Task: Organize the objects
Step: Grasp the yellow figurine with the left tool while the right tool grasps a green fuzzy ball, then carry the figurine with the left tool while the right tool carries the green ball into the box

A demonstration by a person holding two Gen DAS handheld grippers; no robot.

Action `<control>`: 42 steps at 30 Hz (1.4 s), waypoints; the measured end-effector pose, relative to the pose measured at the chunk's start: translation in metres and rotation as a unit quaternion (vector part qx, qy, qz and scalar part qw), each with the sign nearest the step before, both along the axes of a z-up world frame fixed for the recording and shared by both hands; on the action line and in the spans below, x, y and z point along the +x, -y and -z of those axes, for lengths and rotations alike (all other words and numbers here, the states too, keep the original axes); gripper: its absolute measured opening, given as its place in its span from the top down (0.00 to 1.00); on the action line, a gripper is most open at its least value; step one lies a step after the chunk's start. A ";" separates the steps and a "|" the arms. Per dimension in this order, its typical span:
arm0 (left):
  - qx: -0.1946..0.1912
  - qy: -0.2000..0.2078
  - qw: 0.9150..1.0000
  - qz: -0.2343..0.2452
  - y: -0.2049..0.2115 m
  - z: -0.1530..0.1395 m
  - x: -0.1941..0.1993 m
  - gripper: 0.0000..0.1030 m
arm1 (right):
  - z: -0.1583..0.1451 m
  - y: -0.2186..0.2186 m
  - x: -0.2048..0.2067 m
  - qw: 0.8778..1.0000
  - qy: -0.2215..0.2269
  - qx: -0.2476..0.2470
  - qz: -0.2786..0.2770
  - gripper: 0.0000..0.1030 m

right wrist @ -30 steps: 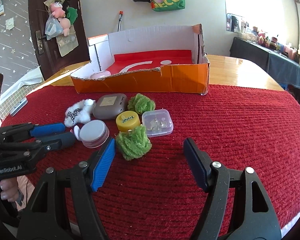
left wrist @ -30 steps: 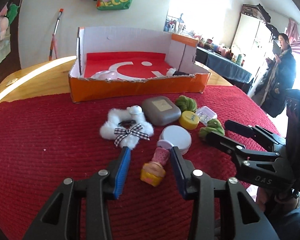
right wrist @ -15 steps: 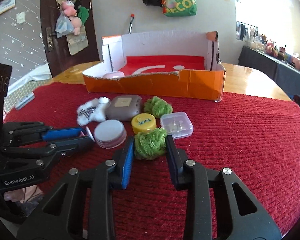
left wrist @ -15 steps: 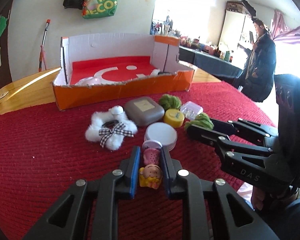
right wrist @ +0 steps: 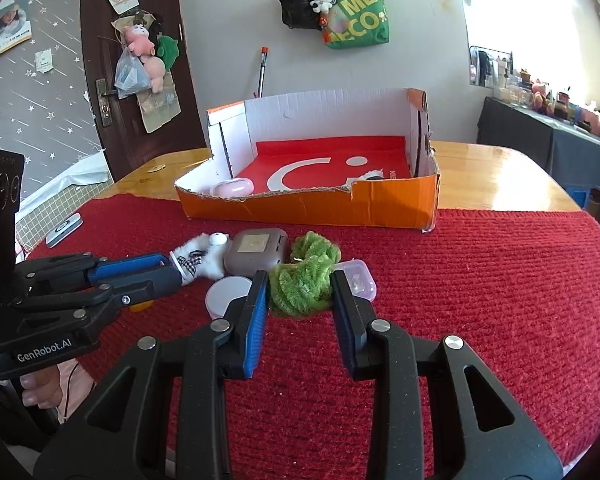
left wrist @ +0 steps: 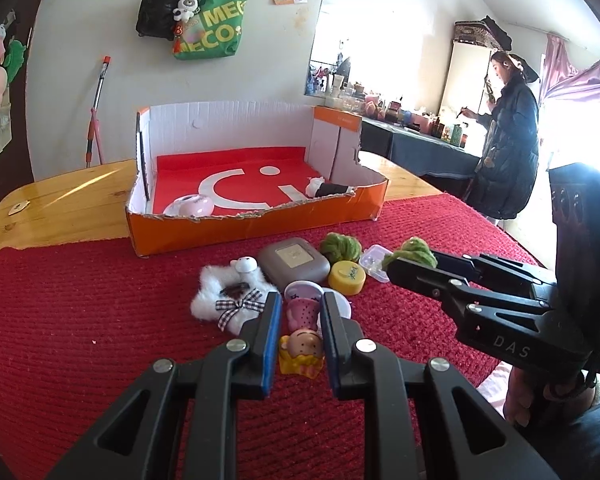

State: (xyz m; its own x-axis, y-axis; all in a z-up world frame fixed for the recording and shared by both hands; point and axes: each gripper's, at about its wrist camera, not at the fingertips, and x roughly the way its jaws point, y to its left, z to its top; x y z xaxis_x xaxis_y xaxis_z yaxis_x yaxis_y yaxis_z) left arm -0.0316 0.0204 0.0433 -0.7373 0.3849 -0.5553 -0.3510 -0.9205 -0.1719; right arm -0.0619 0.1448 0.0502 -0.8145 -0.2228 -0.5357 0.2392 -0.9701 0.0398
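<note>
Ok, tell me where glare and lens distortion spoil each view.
Left wrist view: the window at right is blown out, silhouetting the bystander; the wooden table shows a bright glare streak; fisheye bends the walls. Right wrist view: glare on the wooden table at right, washed-out upper right corner, door curved by distortion. The orange box and red cloth stay sharp.

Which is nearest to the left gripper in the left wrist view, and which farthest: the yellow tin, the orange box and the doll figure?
1. Doll figure, between the left gripper fingers.
2. Yellow tin, ahead and right, on the red cloth.
3. Orange box, farthest, beyond the cluster.
</note>
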 end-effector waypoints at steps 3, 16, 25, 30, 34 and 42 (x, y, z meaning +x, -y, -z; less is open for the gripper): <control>0.000 -0.002 1.000 -0.001 0.001 -0.003 -0.001 0.80 | -0.002 0.000 0.001 1.000 -0.001 0.001 -0.001 0.72; 0.011 -0.015 1.000 -0.013 0.009 -0.031 -0.026 0.80 | -0.030 0.006 -0.016 1.000 -0.018 0.018 -0.010 0.72; 0.018 0.020 1.000 0.005 0.009 -0.047 -0.081 0.80 | -0.059 0.004 -0.067 0.999 -0.012 0.035 -0.022 0.72; 0.008 0.049 0.998 0.026 0.002 -0.048 -0.113 0.80 | -0.060 0.003 -0.106 0.998 0.025 0.050 -0.040 0.72; -0.008 0.069 0.997 0.043 -0.004 -0.045 -0.132 0.80 | -0.055 0.001 -0.134 0.995 0.068 0.048 -0.060 0.72; -0.041 0.124 0.990 0.062 -0.013 -0.030 -0.160 0.80 | -0.038 0.002 -0.167 0.983 0.146 0.054 -0.094 0.71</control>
State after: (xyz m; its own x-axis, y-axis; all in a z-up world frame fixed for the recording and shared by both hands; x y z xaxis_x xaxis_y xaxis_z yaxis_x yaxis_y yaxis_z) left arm -0.1916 0.0330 0.0732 -0.5246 0.4101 -0.7461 -0.4192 -0.8871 -0.1929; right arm -0.2288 0.1431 0.0877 -0.5725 -0.2844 -0.7690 0.4090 -0.9119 0.0328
